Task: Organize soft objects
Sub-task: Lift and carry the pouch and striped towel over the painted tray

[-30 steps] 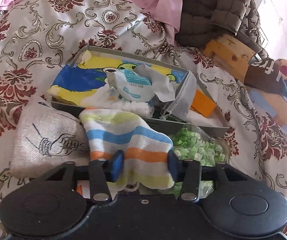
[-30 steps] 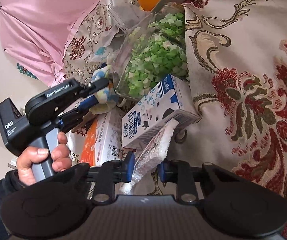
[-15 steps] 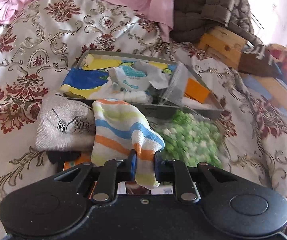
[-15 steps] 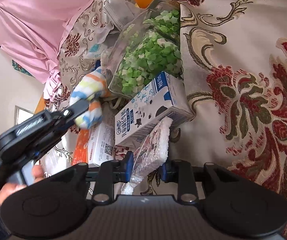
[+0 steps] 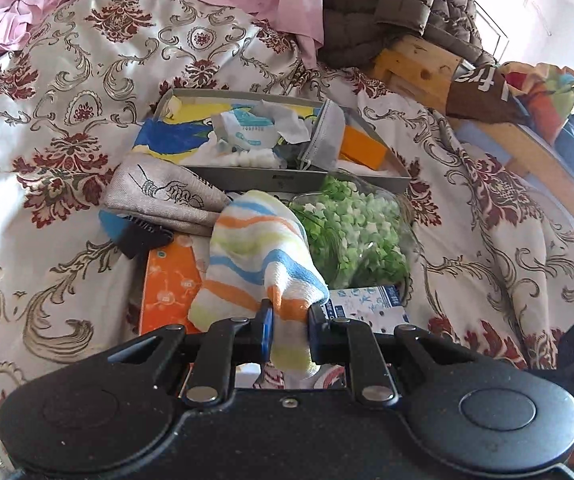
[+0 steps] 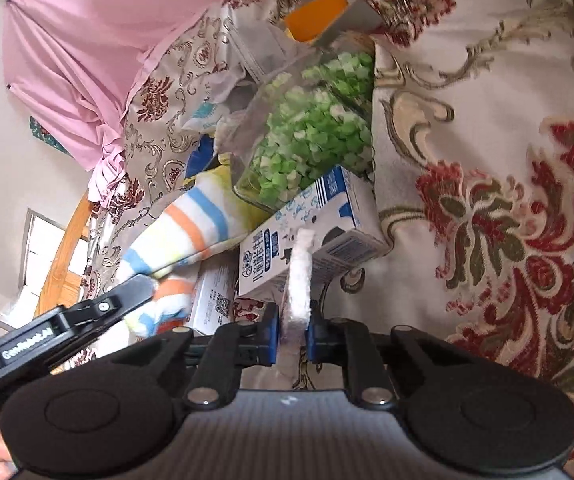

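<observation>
My left gripper (image 5: pixel 290 330) is shut on a striped towel (image 5: pixel 257 258), white with orange, blue and yellow bands, and holds it up over the pile. The towel also shows in the right wrist view (image 6: pixel 191 226) with the left gripper (image 6: pixel 143 292) clamped on its end. My right gripper (image 6: pixel 291 338) is shut on a thin white foam pad (image 6: pixel 299 280), held edge-on. A grey tray (image 5: pixel 287 178) holds a blue and yellow cloth, a face mask and tissue packs. A beige pouch with a hand drawing (image 5: pixel 163 196) lies left of the towel.
A clear bag of green paper stars (image 5: pixel 351 232) lies below the tray, also in the right wrist view (image 6: pixel 311 128). A blue-and-white milk carton (image 6: pixel 307 240) and an orange box (image 5: pixel 169 280) lie on the floral bedspread. Pink cloth, a brown jacket and wooden frame lie behind.
My left gripper closed on the striped towel and lifted it back from the tray. My right gripper kept the foam pad, which turned edge-on.
</observation>
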`<state>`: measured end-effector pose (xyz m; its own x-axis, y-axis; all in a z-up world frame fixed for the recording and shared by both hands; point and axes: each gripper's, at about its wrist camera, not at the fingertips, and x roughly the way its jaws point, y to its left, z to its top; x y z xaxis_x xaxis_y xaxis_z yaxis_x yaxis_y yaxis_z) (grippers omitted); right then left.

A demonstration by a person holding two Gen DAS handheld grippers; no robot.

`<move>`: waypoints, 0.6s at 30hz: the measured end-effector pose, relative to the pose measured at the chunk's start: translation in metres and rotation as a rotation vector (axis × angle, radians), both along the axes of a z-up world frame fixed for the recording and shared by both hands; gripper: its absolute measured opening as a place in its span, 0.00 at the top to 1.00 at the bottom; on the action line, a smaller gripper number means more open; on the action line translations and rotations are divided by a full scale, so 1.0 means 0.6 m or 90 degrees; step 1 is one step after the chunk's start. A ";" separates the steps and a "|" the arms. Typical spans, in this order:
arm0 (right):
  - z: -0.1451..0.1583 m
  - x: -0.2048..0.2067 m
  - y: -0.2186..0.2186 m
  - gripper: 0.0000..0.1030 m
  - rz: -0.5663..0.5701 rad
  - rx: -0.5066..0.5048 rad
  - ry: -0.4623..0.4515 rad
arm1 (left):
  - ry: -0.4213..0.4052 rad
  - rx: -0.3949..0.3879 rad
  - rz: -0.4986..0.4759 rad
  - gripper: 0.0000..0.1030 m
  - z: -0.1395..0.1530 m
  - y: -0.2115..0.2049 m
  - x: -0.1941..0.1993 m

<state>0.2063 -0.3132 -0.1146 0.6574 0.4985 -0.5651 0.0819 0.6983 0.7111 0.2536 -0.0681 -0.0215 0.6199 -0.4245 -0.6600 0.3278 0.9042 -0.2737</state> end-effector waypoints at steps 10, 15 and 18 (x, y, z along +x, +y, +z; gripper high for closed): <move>0.038 -0.034 -0.016 0.87 -0.032 0.011 -0.078 | -0.046 0.000 0.023 0.83 0.066 0.037 -0.031; 0.052 -0.044 -0.024 0.87 -0.043 0.016 -0.113 | -0.066 -0.027 0.038 0.83 0.093 0.049 -0.044; 0.063 -0.046 -0.020 0.87 -0.044 0.003 -0.134 | -0.086 -0.033 0.035 0.83 0.112 0.044 -0.053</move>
<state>0.1787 -0.3254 -0.0765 0.7936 0.4499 -0.4095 -0.0211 0.6931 0.7205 0.2216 -0.0414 0.0459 0.7249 -0.4183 -0.5474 0.3148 0.9079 -0.2768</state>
